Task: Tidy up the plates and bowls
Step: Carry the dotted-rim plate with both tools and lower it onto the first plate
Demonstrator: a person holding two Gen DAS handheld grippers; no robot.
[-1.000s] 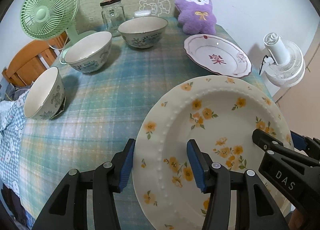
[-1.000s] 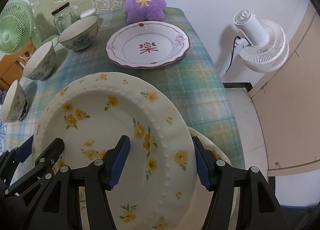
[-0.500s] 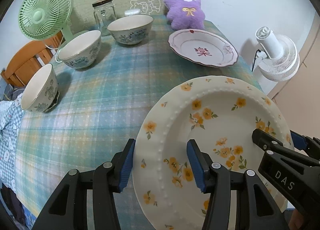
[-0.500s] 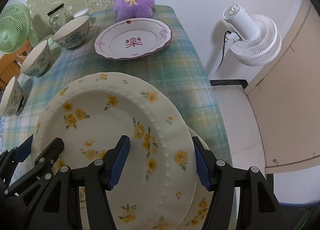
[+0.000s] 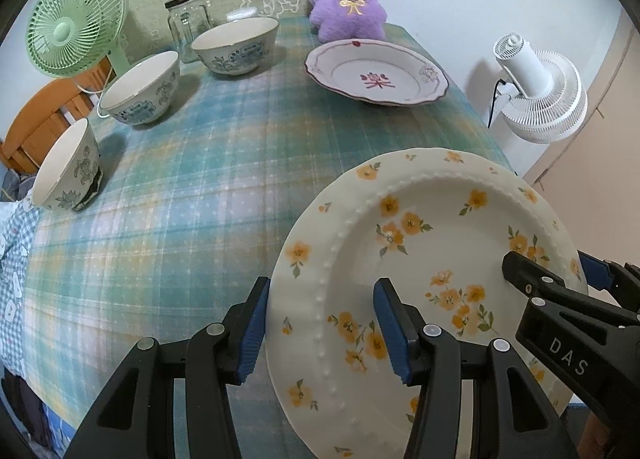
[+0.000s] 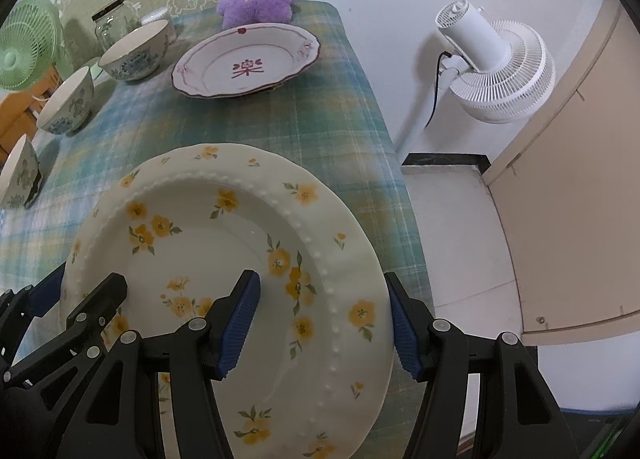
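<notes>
A cream plate with yellow flowers [image 5: 424, 259] is held between both grippers above the near right of the table. My left gripper [image 5: 320, 323] is shut on its left rim. My right gripper [image 6: 324, 319] is shut on its right rim [image 6: 360, 279]. The edge of a second flowered plate [image 6: 320, 447] shows underneath it. A white plate with a red mark [image 5: 376, 73] lies at the far right. Three blue-patterned bowls [image 5: 236, 45] [image 5: 140, 87] [image 5: 66, 167] stand along the far left.
A green desk fan [image 5: 76, 43], a glass jar [image 5: 188, 27] and a purple plush toy [image 5: 346, 3] stand at the back of the plaid tablecloth [image 5: 180, 199]. A white floor fan [image 6: 492, 63] stands beyond the right table edge. A wooden chair [image 5: 36, 127] is at the left.
Both grippers and the flowered plate have risen and drawn back from the table; the far plate and bowls look farther away. The grips have not changed.
</notes>
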